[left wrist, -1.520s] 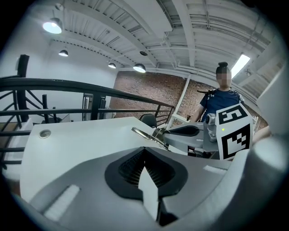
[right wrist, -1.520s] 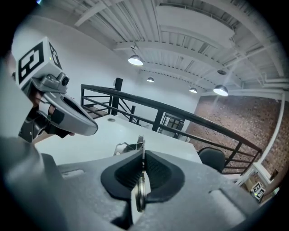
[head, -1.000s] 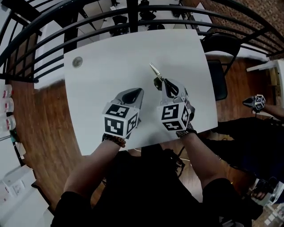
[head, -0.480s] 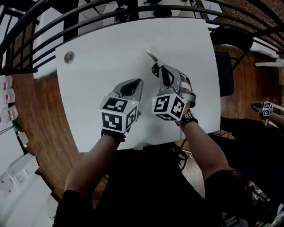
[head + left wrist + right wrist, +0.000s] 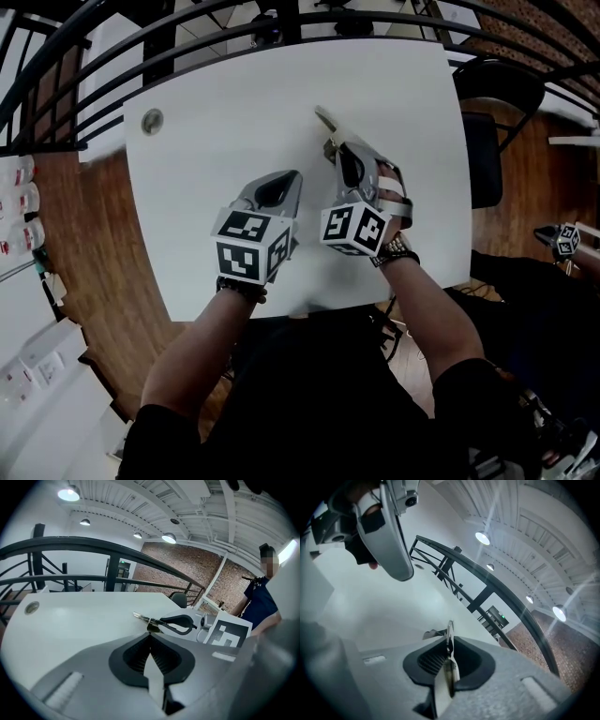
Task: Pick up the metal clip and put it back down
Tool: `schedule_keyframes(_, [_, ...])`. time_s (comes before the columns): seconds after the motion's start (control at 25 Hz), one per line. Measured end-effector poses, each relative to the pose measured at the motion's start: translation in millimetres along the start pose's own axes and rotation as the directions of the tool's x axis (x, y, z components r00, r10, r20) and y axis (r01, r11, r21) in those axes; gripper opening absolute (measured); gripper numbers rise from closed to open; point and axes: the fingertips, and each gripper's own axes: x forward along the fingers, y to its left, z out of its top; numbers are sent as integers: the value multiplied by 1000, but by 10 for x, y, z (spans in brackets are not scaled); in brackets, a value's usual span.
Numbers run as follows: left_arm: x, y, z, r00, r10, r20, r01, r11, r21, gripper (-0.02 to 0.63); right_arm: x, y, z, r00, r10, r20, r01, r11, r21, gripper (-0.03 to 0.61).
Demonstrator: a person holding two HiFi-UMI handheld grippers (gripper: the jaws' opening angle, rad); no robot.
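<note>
The metal clip [image 5: 326,120] sticks out of my right gripper [image 5: 336,150], which is shut on its near end above the middle of the white table [image 5: 216,103]. In the right gripper view the clip [image 5: 449,637] stands edge-on between the closed jaws of my right gripper [image 5: 449,656]. The left gripper view shows the clip [image 5: 143,617] pointing left, just over the tabletop. My left gripper [image 5: 281,183] sits beside it on the left, shut with nothing in it [image 5: 151,641].
A round metal grommet [image 5: 152,120] is set in the table's far left corner. A black railing [image 5: 281,19] curves behind the table. A dark chair [image 5: 487,122] stands to the right, and another person [image 5: 262,597] is there too.
The right gripper, still holding the clip, has shifted slightly toward the left gripper. The head camera has drifted a little. The left gripper has barely moved.
</note>
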Motion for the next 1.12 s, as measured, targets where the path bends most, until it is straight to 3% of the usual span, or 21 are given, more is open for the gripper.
schedule_keyframes(0.16, [-74,16,-11,1000,3,7,-3,1000,5,17,-4,87,-52,1000,19,-23,-19,1000,15,80])
schedule_keyframes(0.6, [-496,-140,-355,998,-41,48,38,997,74,17,-574,343,30,998,-54,-23,56,994,97,97])
schedule_keyframes(0.76, [-673,-86,-429,995,-67,73,59,992,111,17,-763,420,193,995,-95,-14,96,981,170,78])
schedule_keyframes(0.92, [-896,46,-547,990,-101,94,87,985,149,17,-936,612,415,992,-130,-12,129,964,233,-2])
schedule_keyframes(1.12, [-1293,45,-751,981,-150,123,123,971,203,17,-1342,876,668,985,-170,-9,162,925,345,-8])
